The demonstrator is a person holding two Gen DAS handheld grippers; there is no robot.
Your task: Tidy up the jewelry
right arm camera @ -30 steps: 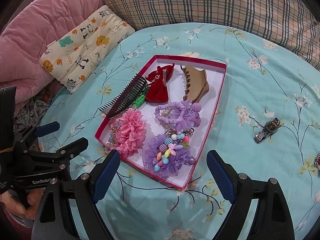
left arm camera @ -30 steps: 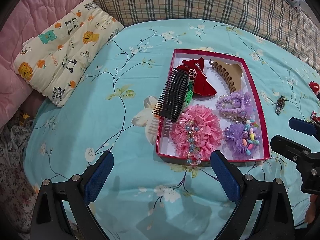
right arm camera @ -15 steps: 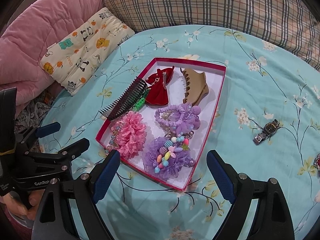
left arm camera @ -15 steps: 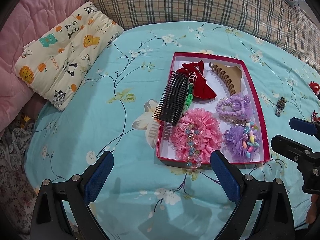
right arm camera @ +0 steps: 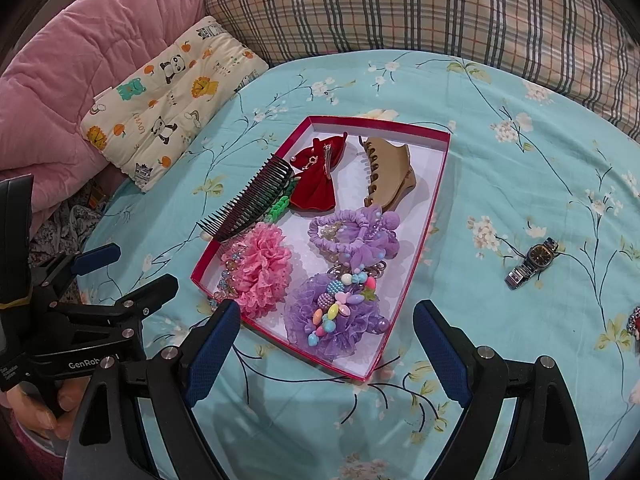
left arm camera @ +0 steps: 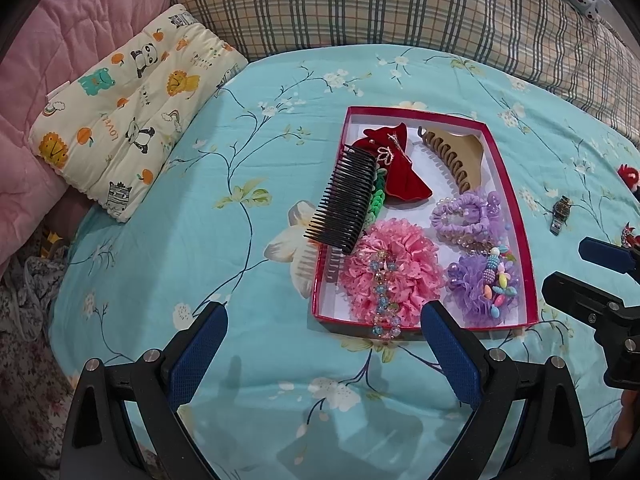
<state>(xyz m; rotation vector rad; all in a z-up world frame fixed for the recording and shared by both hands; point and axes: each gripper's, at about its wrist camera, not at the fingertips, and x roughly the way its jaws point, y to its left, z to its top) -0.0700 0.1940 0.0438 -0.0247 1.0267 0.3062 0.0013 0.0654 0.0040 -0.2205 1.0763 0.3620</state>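
Note:
A red-rimmed box (left arm camera: 508, 184) (right arm camera: 424, 236) lies on the blue flowered bedspread. It holds a black comb (left arm camera: 344, 196) (right arm camera: 250, 200) leaning over its left rim, a red bow (left arm camera: 400, 168), a tan claw clip (left arm camera: 456, 156), a pink scrunchie (left arm camera: 392, 272), and two purple scrunchies (left arm camera: 468, 216). A wristwatch (right arm camera: 532, 262) (left arm camera: 560, 214) lies on the bedspread right of the box. My left gripper (left arm camera: 324, 348) is open and empty, near the box's front left corner. My right gripper (right arm camera: 328, 348) is open and empty, over the box's front edge.
A cartoon-print pillow (left arm camera: 120, 120) and a pink quilt (right arm camera: 60, 92) lie at the left. A plaid pillow (left arm camera: 400, 4) runs along the back. Red items (left arm camera: 630, 176) lie at the far right edge. The bed's edge drops off at the lower left.
Both grippers have drawn back a little, so the box sits slightly lower and farther in both views. Nothing was taken hold of or let go.

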